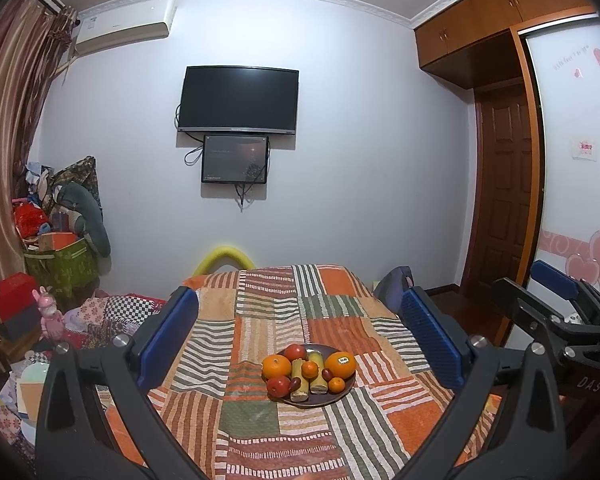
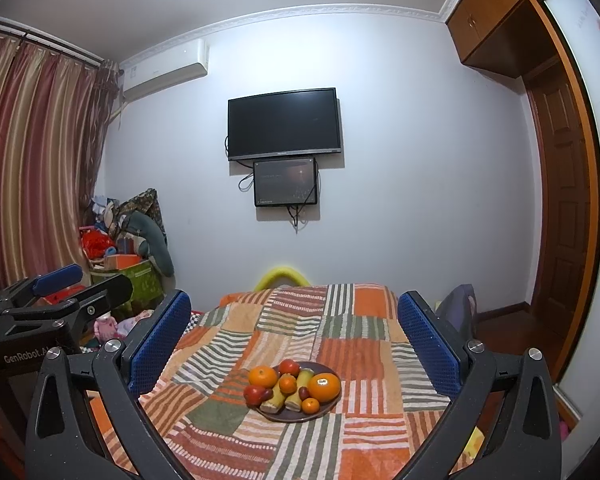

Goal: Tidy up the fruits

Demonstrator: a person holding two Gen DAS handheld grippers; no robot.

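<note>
A dark round plate point(image 1: 322, 349) point(image 2: 321, 368) sits on the patchwork cloth, a little ahead of both grippers. It holds two large oranges point(image 1: 276, 366) point(image 2: 324, 386), two small tangerines point(image 1: 310, 369), red apples point(image 1: 295, 352) point(image 2: 289, 366), dark red dates point(image 1: 326, 373) and two yellow-green cane pieces point(image 1: 299, 380) point(image 2: 272, 398). My left gripper point(image 1: 300, 300) is open above the near cloth, holding nothing; it also shows at the left edge as the left gripper point(image 2: 74, 284). My right gripper point(image 2: 294, 300) is open and empty, and appears at the right as the right gripper point(image 1: 540, 284).
The striped patchwork cloth point(image 1: 260, 320) covers the table. A yellow foam arch point(image 1: 222, 258) stands at its far edge, and a grey bag point(image 1: 392, 284) at its right. Piled boxes and clothes point(image 1: 60, 240) fill the left corner. A wooden door point(image 1: 500, 200) is on the right.
</note>
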